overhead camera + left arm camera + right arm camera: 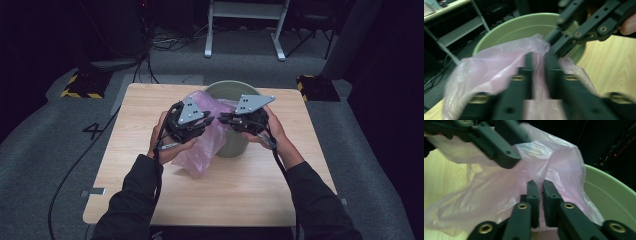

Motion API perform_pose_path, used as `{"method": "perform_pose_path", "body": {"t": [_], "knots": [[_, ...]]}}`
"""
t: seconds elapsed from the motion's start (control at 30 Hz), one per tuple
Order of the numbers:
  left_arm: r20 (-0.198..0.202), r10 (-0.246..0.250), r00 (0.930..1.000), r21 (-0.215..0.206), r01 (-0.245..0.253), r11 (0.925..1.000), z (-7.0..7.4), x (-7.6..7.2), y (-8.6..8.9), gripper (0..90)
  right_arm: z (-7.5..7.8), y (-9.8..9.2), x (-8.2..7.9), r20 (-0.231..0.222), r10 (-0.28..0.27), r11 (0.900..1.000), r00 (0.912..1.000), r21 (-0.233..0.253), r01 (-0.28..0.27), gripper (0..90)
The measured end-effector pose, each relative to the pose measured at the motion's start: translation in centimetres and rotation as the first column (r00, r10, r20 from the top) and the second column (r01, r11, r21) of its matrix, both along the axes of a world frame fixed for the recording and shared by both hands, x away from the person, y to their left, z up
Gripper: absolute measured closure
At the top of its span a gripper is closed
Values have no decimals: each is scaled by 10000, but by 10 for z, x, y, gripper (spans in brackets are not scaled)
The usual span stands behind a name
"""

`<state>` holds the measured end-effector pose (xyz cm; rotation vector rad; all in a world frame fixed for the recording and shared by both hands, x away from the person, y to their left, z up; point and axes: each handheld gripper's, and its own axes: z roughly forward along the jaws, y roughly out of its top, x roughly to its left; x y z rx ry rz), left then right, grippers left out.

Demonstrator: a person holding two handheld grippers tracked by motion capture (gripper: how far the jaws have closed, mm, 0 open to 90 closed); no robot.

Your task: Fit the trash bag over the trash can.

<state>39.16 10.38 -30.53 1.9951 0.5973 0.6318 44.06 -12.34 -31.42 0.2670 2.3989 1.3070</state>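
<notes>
On the wooden table [240, 185] stands a green bin [235, 142], its mouth bare of lining as far as I can see. Beside and against its rim hangs the pink plastic bag [205, 145], most of it outside the bin. My left gripper [539, 58] has its jaws pressed together on a fold of bag; my right gripper [539, 185] is likewise clamped on the film. I judge the bag is gripped but not yet opened or fitted over the rim.
</notes>
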Motion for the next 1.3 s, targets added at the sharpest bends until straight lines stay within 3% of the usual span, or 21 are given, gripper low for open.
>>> {"method": "perform_pose_path", "body": {"t": [0.03,0.13,0.23,0.33,0.43,0.53,0.63,0.7,0.97,1.07,1.23,1.3], "knots": [[-36,-92,10000,43,92,9999,1,-1,2,630,1,-2,1,18,-77,9999,10000,77,77,893],[-2,-34,10000,-146,34,9999,7,-8,12,421,3,-12,3,-36,-374,9987,9993,354,375,900],[-79,-47,10000,-612,42,9981,11,-16,26,280,4,-24,6,-102,-769,9957,9970,518,773,900],[191,-63,9998,-861,80,9963,13,-29,41,241,5,-33,8,-185,-1068,9923,9941,608,1078,900],[338,-392,9987,-1095,427,9931,9,-41,55,232,6,-41,10,-214,-1359,9882,9905,687,1371,900],[301,-496,9983,-762,518,9957,-2,-47,62,205,7,-47,13,-267,-1592,9843,9869,723,1608,900],[113,-237,9997,-450,241,9987,-13,-47,64,190,7,-53,15,-326,-1813,9804,9829,729,1833,900],[-13,-353,9994,-570,352,9978,-19,-47,67,168,7,-58,17,-386,-1952,9773,9800,765,1976,900],[-234,-659,9976,-924,634,9937,-23,-43,74,166,6,-79,26,-627,-2355,9660,9699,950,2407,900],[-316,-598,9977,-714,574,9958,-23,-36,64,203,5,-82,27,-654,-2449,9636,9673,938,2503,892],[-387,-772,9963,-615,747,9953,-24,-22,48,441,5,-86,27,-627,-2609,9588,9633,992,2662,836],[-339,-710,9969,-484,693,9964,-24,-17,43,546,5,-87,25,-586,-2570,9600,9646,996,2618,759]]}}
